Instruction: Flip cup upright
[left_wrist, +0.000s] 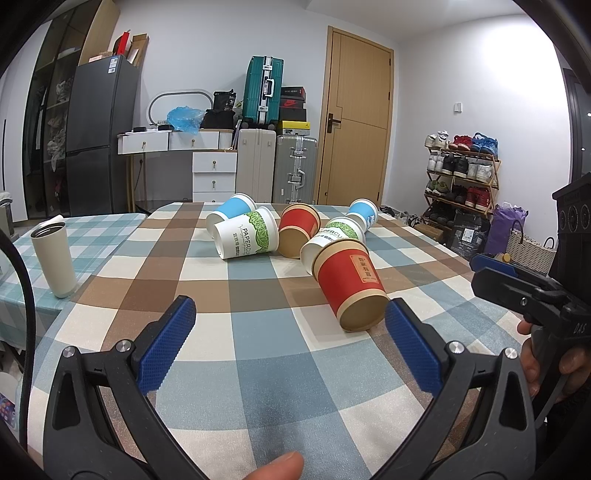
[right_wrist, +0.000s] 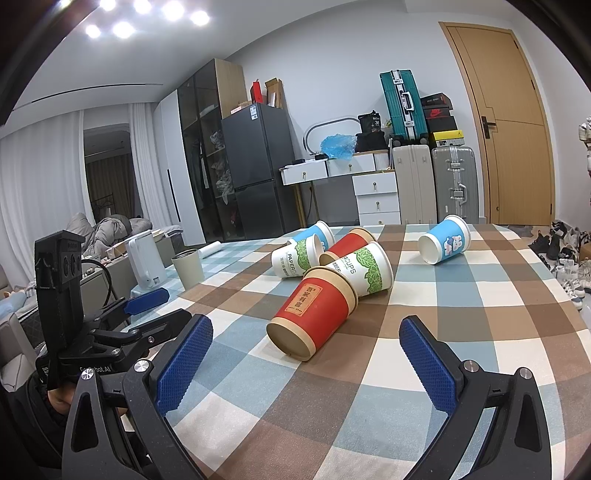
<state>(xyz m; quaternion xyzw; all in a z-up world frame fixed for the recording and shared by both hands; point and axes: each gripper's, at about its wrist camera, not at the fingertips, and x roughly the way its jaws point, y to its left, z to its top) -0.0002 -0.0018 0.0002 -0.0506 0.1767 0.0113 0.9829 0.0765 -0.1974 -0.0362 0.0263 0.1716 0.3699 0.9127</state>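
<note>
Several paper cups lie on their sides on the checked tablecloth (left_wrist: 258, 354). The nearest is a red cup (left_wrist: 351, 284) with its base toward me, also in the right wrist view (right_wrist: 314, 314). Behind it lie a green-leaf white cup (left_wrist: 247, 238), a second red cup (left_wrist: 297, 230), another green-leaf cup (left_wrist: 334, 234) and two blue cups (left_wrist: 231, 212) (left_wrist: 364, 214). My left gripper (left_wrist: 291, 314) is open and empty, just short of the red cup. My right gripper (right_wrist: 306, 336) is open and empty, with the red cup's base between its fingertips from this view.
A white steel tumbler (left_wrist: 53, 258) stands upright at the table's left side, also in the right wrist view (right_wrist: 188, 267), beside a white kettle (right_wrist: 146, 260). The right gripper's body (left_wrist: 535, 291) is at the table's right edge. Suitcases, drawers and a fridge stand beyond the table.
</note>
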